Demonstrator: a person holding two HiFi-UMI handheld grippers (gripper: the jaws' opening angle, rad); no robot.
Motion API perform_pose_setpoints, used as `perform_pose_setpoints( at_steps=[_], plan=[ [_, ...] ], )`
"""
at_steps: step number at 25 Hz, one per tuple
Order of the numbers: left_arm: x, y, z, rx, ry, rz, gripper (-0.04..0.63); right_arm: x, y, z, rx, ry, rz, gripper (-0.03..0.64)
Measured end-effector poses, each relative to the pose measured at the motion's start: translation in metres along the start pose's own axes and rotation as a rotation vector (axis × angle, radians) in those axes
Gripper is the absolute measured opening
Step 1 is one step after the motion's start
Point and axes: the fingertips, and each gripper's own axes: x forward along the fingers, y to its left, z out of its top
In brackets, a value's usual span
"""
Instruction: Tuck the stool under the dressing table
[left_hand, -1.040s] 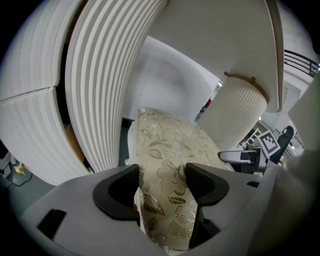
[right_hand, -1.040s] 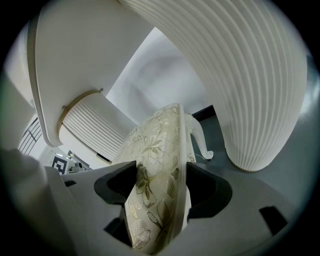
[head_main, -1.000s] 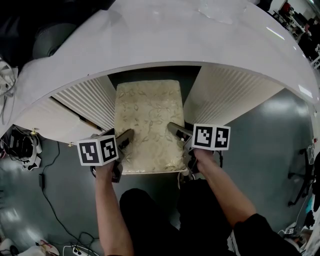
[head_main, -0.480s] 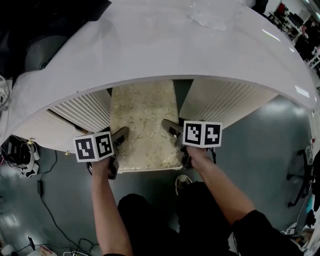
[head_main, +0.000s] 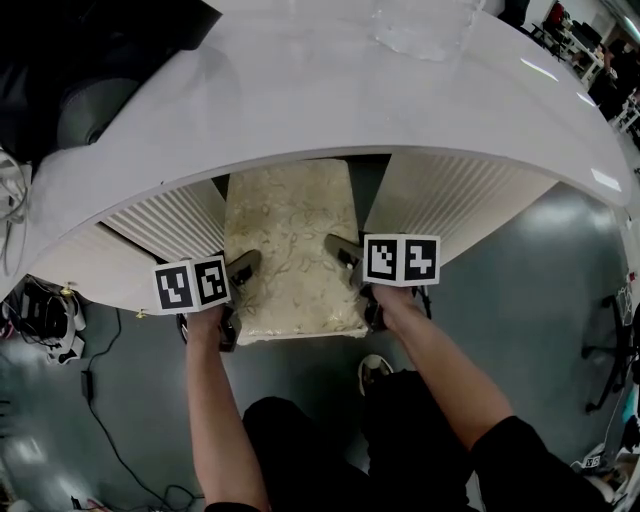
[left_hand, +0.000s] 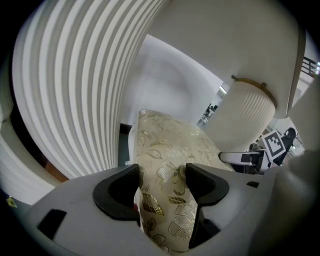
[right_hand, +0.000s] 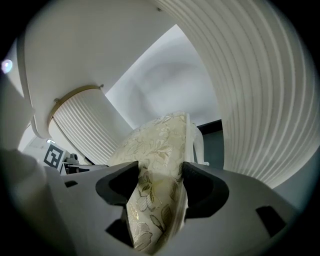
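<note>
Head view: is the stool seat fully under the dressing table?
No, the near half of the stool seat juts out past the front edge of the dressing table.

The stool (head_main: 290, 235) wears cream fabric with a shiny gold pattern of leaves and flowers. The table (head_main: 300, 90) is glossy white on top. Its pedestals (head_main: 462, 195) are white with close vertical ribs, and one is ringed by a brass-coloured band (left_hand: 249, 84). The floor (head_main: 545, 300) is dark grey. The left gripper (left_hand: 162, 172) and right gripper (right_hand: 160, 170) are grey with black fingers (left_hand: 117, 192). Each bears a white cube (head_main: 192, 285) printed with black square markers. The person's trousers (head_main: 400, 440) are black.
</note>
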Motion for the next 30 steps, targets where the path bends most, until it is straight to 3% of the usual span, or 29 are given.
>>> perform_pose_setpoints(
  at_steps=[13,30],
  plan=[
    [0.030,0.008,0.035,-0.001,-0.070,0.006,0.295,0.027,-0.018,0.039,-0.021,-0.073,-0.027,0.265],
    [0.053,0.016,0.057,0.004,-0.070,0.013,0.295,0.048,-0.030,0.061,-0.032,-0.073,-0.026,0.265]
  ],
)
